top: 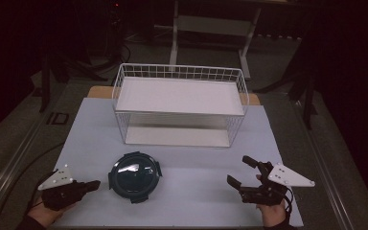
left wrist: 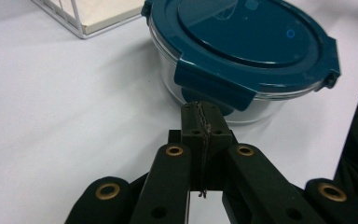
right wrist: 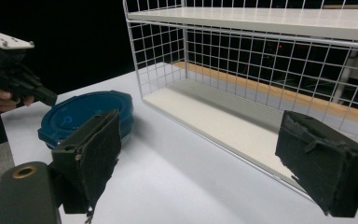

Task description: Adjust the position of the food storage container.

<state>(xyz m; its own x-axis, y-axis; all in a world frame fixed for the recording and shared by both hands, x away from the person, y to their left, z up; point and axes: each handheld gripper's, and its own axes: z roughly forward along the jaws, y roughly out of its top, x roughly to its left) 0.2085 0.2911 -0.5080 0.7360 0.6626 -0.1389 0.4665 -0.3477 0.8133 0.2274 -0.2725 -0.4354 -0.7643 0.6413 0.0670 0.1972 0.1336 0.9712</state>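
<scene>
A round glass container with a dark teal clip-on lid [top: 135,176] [left wrist: 251,46] [right wrist: 84,116] stands on the white table top near its front edge, left of centre. My left gripper [top: 96,184] [left wrist: 204,116] [right wrist: 49,99] lies low just left of the container, pointing at its side. Its jaws are pressed together with nothing between them, a short gap from the lid's clip. My right gripper [top: 239,170] [right wrist: 200,154] hovers at the front right with its jaws wide apart and nothing held, well clear of the container.
A white wire rack [top: 182,72] [right wrist: 242,60] [left wrist: 74,18] with an upper and a lower shelf stands across the back of the table [top: 196,201], its open side facing me. Dark floor and table legs lie beyond.
</scene>
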